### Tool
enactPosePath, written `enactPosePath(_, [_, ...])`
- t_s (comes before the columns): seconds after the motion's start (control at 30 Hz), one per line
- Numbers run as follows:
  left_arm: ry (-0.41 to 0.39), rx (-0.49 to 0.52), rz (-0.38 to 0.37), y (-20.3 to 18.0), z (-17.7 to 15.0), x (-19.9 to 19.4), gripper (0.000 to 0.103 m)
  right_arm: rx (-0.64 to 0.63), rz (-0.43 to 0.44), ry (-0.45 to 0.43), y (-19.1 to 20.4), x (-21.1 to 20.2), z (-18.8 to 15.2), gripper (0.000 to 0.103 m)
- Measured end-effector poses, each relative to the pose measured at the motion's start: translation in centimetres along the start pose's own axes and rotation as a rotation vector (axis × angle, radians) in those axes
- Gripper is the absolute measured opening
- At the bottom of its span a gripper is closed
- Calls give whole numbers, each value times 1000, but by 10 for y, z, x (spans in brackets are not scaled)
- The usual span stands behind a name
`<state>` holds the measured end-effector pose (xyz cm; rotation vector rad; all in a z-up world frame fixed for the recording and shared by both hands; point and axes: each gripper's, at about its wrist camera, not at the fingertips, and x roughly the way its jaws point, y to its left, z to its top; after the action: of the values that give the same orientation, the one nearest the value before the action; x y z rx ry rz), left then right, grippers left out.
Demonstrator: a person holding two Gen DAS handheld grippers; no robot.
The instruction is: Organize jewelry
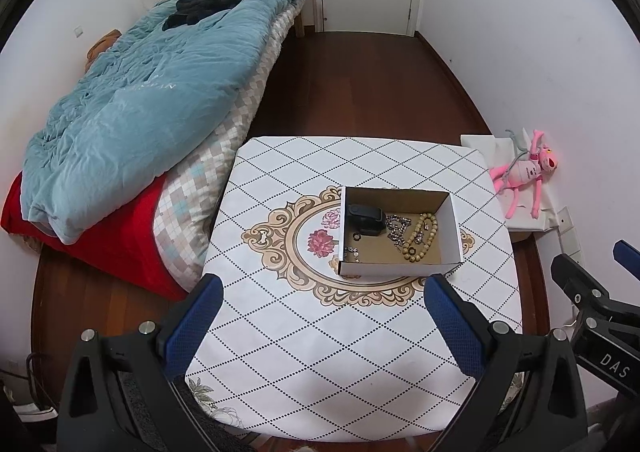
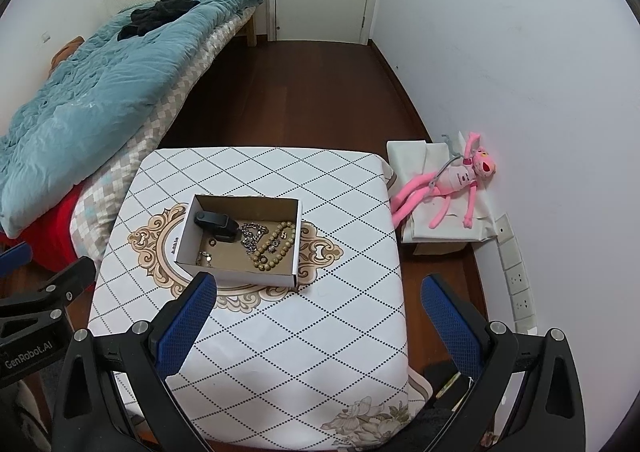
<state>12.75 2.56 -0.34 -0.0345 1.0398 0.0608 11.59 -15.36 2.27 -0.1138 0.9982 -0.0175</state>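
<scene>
On the table (image 1: 280, 332), centre of the diamond-pattern cloth, we have an open cardboard box (image 1: 400, 270) with all the jewelry inside — nothing loose on the cloth that we can see. Left gripper (image 1: 324, 324) and right gripper (image 2: 318, 326) both hover over the near edge of the table, jaws spread wide, nothing held. Contents: a beaded bracelet (image 2: 276, 248) of round tan beads looped at the box's right side, a silver chain (image 2: 252, 235) bunched in the middle, a black case (image 2: 216, 224) at the back left, a dark ring (image 2: 212, 242) on the floor of the box, and a small silver piece (image 2: 205, 258) near the front left corner. Our read on handling: all light; chain is limp and will slump or snag on the beads, so pinch a bunched section and lift slowly. Beads are hard and smooth, likely slippery — we'd grip across the strand, not a single bead. Case is rigid, easiest pick, take it across the short sides. Ring and the small piece lie flat and look fiddly. Box walls limit approach, so we'd come in from above.
</scene>
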Motion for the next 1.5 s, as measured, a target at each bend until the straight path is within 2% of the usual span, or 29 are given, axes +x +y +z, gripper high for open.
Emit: enactPosePath(1.5, [-3,9,-6,-1,0,-2,102,-4,3,4,3,-1,2,103])
